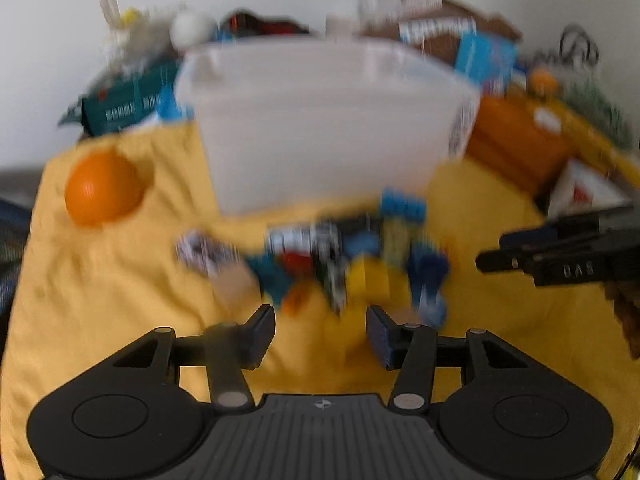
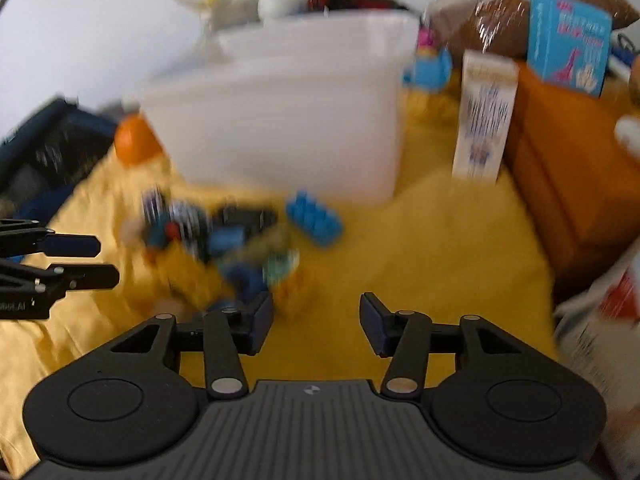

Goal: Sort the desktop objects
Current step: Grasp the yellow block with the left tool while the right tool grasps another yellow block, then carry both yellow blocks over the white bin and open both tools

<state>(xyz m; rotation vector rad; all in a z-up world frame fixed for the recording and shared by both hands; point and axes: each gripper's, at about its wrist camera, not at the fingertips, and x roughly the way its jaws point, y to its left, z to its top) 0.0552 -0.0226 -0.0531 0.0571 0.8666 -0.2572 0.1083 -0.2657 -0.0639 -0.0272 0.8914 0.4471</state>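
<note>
Left wrist view: blurred throughout; left tongs [image 1: 321,330] parted about halfway, nothing between the pads, above yellow cloth [image 1: 120,300] over the surface.
Right wrist view: right tongs [image 2: 316,322] likewise parted about halfway, holding nothing, over bare cloth just right of the pile.
Small objects: jumbled heap [image 1: 340,256] on the cloth just ahead of the left tongs, in front of the bin; blue studded brick [image 2: 315,218] at its right edge.
Bin: white translucent tub [image 1: 320,120] standing upright behind the heap.
Orange ball: [image 1: 102,188] left of the bin, apart from it.
Orange box: [image 2: 576,168] right of the bin; tall white carton [image 2: 482,116] leaning beside it.
Readable writing: "DAS" on the right tongs' body where it enters the left wrist view [image 1: 578,270]; print on the blue box [image 2: 568,44], teal box [image 1: 124,104] and white carton too smeared to read.
</note>
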